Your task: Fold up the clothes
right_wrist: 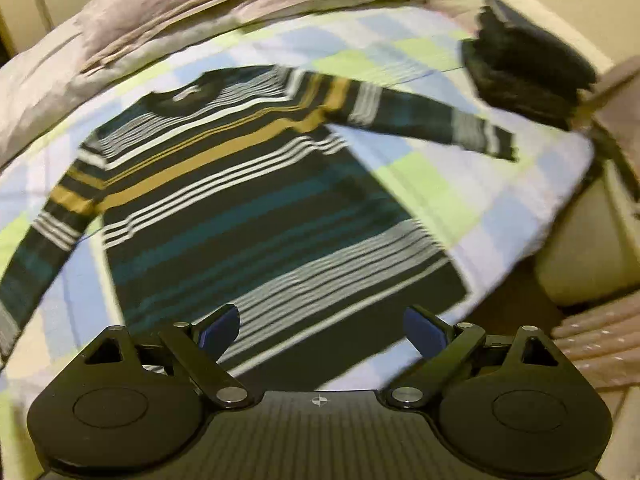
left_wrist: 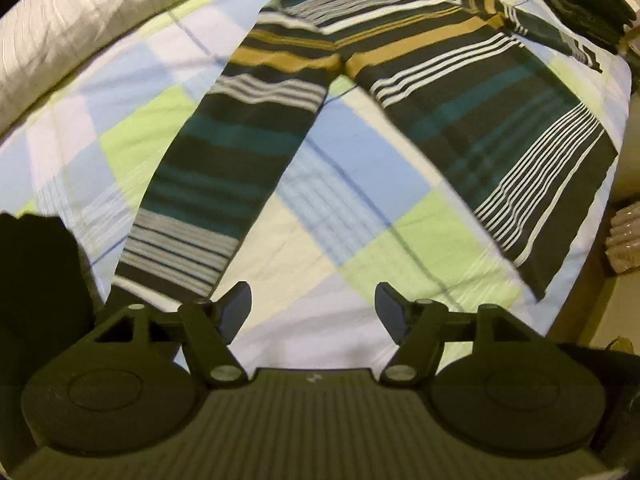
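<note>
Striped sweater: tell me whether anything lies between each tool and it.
Nothing visible does. The dark striped knit sweater lies spread flat on the checked bedsheet. The left tool is open by the near sleeve, the right tool open over the hem. The folded dark clothes pile sits off beyond the far sleeve.

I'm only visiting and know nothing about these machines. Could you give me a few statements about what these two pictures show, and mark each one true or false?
1. The striped sweater lies spread flat on the checked bedspread, sleeves out. True.
2. The left tongs are clamped on a sleeve cuff. False: their jaws stand apart with nothing between them.
3. The right tongs are open, above the sweater's hem. True.
4. A dark folded pile sits on top of the sweater's chest. False: it lies apart from the sweater, near the bed's far corner, beyond the outstretched sleeve.
5. The sweater is plain white. False: it is dark with white, teal and mustard stripes.
</note>
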Tool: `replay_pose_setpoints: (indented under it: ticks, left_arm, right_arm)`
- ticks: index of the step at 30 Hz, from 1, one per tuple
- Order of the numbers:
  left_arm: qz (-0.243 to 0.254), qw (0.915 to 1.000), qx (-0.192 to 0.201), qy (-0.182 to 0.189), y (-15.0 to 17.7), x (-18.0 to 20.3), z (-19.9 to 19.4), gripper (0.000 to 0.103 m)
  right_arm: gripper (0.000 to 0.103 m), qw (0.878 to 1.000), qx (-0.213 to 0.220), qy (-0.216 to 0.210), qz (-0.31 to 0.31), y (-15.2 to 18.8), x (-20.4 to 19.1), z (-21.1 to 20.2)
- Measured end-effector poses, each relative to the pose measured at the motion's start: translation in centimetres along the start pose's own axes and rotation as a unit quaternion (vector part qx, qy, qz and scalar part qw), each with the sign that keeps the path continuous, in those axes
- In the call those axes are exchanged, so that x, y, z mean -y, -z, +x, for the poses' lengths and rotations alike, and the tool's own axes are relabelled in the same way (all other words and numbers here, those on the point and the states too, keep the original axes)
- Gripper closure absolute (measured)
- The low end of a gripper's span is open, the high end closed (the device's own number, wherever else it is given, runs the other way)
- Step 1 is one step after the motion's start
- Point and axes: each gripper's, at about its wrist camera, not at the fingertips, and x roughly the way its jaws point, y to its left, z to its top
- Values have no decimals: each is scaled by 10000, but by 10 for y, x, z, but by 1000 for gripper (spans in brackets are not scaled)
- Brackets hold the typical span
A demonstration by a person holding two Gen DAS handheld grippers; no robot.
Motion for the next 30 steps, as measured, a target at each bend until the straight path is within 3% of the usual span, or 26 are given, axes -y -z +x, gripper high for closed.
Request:
replay_pose_setpoints:
  ticks: [2, 4, 6, 12, 20, 25, 30]
  left_arm:
    - [-84, 9999, 77, -31, -5, 6, -6, 20]
    - [-248, 9995, 166, -80, -8, 13, -13, 15]
    - [-367, 9991, 210, -96, -12, 20, -19, 14]
    - [-264, 9989, 290, -256, -14, 60, -37, 14]
    - [-337, 9957, 744, -445, -10, 93, -53, 14]
    - [-141, 9959, 770, -459, -14, 106, -54, 14]
    - [-112, 9963, 697, -491, -18, 113, -53, 14]
  right_arm:
    - [11, 10000, 38, 29, -23, 0, 11, -4]
    - [9, 10000, 77, 12, 8, -1, 21, -6]
    - [1, 9997, 124, -134, 135, -2, 33, -7]
    - [1, 9977, 217, -535, 367, 0, 63, -8]
    - [1, 9937, 253, -983, 479, 8, 92, -4]
    - [1, 9957, 448, -804, 139, 15, 87, -14]
    - [1, 9945, 518, -873, 243, 14, 88, -18]
